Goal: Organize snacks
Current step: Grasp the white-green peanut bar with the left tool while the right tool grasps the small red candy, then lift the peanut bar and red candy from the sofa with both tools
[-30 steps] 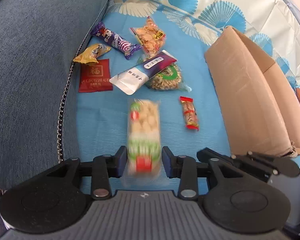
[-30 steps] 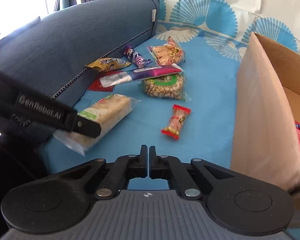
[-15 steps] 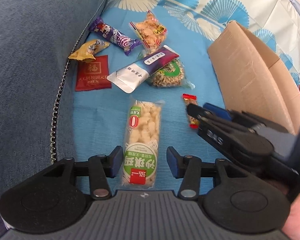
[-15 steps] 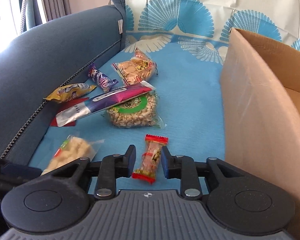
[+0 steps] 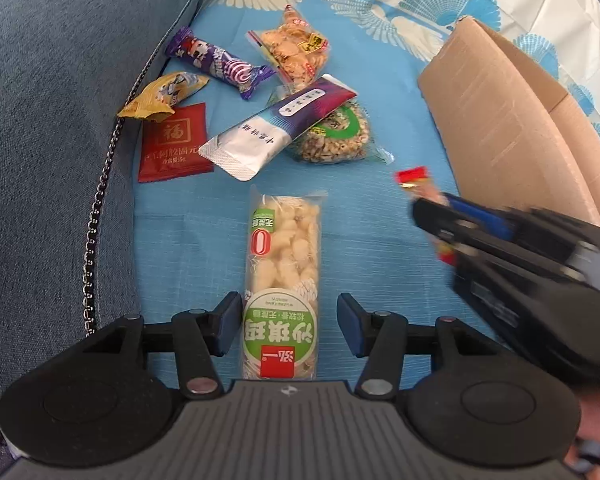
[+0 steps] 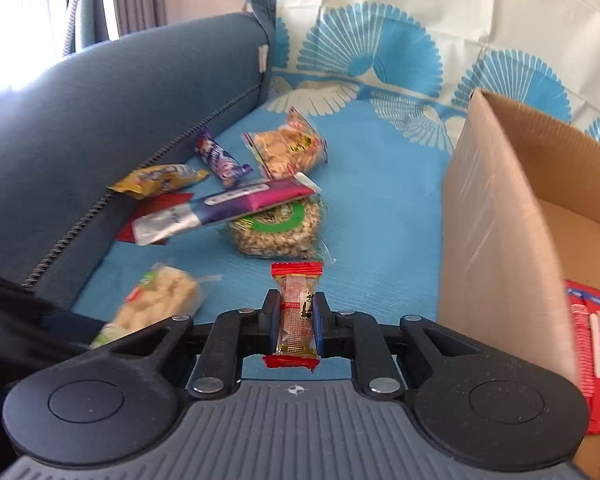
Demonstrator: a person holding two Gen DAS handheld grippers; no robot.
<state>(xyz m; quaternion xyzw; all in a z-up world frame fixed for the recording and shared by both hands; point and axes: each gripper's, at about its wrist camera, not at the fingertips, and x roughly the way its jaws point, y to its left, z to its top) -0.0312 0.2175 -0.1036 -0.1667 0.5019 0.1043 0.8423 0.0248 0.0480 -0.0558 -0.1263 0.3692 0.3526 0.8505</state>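
Red-ended and clear in the middle, the small candy bar (image 6: 296,322) is pinched between the pads of my right gripper (image 6: 296,322), whose jaws have just been closing on it, beside the cardboard box (image 6: 496,240). Inside that box I can see a red packet (image 6: 592,360). My left gripper (image 5: 286,322) has eased its jaws apart – the long puffed-rice bar (image 5: 283,280) lies flat on the blue cloth (image 5: 188,240) between the blue fingers (image 5: 228,320), and I see a gap on each side. Farther off sit the purple-and-silver sachet (image 5: 278,130) across a bag of nuts (image 5: 336,140), a red sachet (image 5: 172,144), a yellow wrapper (image 5: 162,96), a purple candy (image 5: 216,62) and a bag of crackers (image 5: 294,50) – all beside the grey sofa cushion (image 5: 52,120).
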